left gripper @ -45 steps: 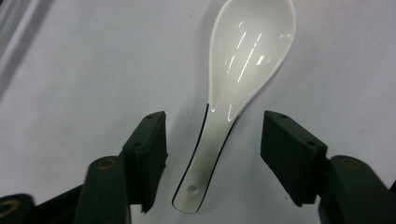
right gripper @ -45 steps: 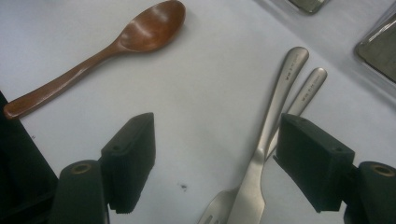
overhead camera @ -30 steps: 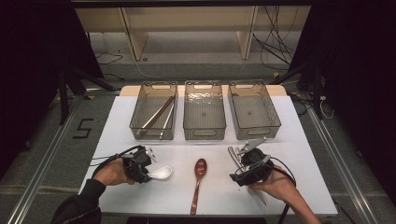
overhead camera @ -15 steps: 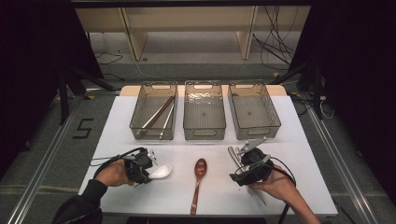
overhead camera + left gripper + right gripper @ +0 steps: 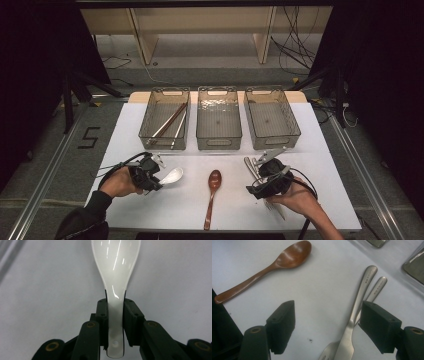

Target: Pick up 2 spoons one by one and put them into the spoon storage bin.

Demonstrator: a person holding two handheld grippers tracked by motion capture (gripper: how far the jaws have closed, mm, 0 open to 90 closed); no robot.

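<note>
A white ceramic spoon point(image 5: 173, 175) is held by its handle in my left gripper point(image 5: 156, 176) at the table's front left. The jaws have just been closing on it, and in the left gripper view the pads point(image 5: 102, 315) press both sides of the spoon point(image 5: 117, 262) handle, with the bowl pointing away. My left gripper point(image 5: 115, 308) is shut on it. My right gripper point(image 5: 261, 171) rests at the front right, open. In the right gripper view my right gripper point(image 5: 328, 315) straddles two steel forks point(image 5: 359, 297) lying on the table. A brown wooden spoon point(image 5: 212, 192) lies between the hands.
Three clear bins stand in a row at the back: the left bin point(image 5: 148, 131) holds chopsticks point(image 5: 170, 122), while the middle bin point(image 5: 218, 142) and right bin point(image 5: 295, 131) look bare. The wooden spoon point(image 5: 262, 275) lies to the left of the right jaws. White tabletop point(image 5: 325, 175) lies around the hands.
The left gripper has closed on the white spoon's handle, and the spoon sits a touch higher in the high view. The right hand has not moved.
</note>
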